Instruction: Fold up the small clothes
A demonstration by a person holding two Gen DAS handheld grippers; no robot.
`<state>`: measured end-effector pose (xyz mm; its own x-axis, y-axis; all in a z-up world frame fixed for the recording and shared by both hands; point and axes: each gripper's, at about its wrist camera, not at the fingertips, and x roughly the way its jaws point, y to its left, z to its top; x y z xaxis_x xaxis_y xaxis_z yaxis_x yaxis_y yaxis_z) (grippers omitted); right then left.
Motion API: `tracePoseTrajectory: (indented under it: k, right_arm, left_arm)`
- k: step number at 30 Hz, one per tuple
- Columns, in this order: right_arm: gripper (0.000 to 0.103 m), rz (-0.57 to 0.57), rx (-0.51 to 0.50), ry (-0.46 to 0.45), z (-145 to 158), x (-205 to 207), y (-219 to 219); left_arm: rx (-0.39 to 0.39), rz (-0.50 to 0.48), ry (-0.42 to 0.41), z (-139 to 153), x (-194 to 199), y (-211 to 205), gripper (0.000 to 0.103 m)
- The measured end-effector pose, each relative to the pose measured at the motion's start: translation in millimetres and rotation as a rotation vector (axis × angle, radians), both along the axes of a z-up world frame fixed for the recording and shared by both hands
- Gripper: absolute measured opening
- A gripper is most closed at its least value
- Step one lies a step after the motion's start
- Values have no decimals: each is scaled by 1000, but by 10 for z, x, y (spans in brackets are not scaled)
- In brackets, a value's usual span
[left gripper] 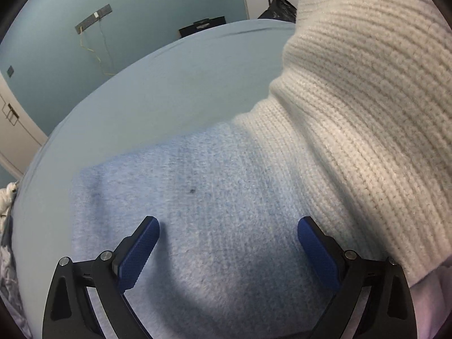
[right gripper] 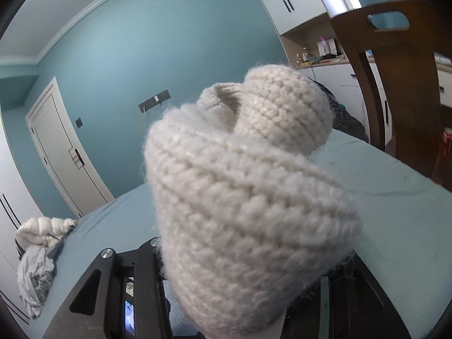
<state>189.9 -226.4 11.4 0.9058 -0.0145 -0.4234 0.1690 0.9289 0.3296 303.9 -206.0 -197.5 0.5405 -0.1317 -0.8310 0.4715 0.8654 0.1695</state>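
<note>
Two knit garments in view: one cream chunky-knit sweater [left gripper: 367, 113] and one pale blue fuzzy knit [left gripper: 197, 197], the blue lying flat on the light blue bed sheet [left gripper: 169, 90]. One heap of other clothes [right gripper: 42, 243], white and grey, at lower left of the right wrist view, at the bed's edge. One white door [right gripper: 65, 152], one dark wall plate [right gripper: 154, 100] on the teal wall, one brown wooden chair back [right gripper: 395, 84] at upper right. No writing or label readable anywhere. Left gripper [left gripper: 228, 236]: jaws spread wide, both blue pads [left gripper: 138, 254] over the blue knit at lower centre of frame, nothing between them; the cream sweater fills the right side of that frame, its edge just beside the right-hand pad. Right gripper [right gripper: 240, 268]: fingertips hidden under the cream sweater, which bunches up from lower centre straight in front of the camera; it appears clamped on that knit, jaws partway closed, the pads themselves not visible.
</note>
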Motion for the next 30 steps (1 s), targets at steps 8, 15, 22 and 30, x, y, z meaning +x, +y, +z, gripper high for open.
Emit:
tracePoseTrajectory:
  k: [8,15,22,30]
  right_arm:
    - [41,-1,13,-10,17,-3,-32]
    - [41,12,-22,7,-1,-6,9]
    - [41,43,-269,32,190,110,608]
    - [41,190,-781,70,-74,412,2239]
  left_arm:
    - [-62,-4,22,214,-245,40,99]
    - [-148,95,55,279,-75,482,99]
    - [-153,341,48,579,-127,1718,99]
    - [-197,559,-8,765,-292,2891,99]
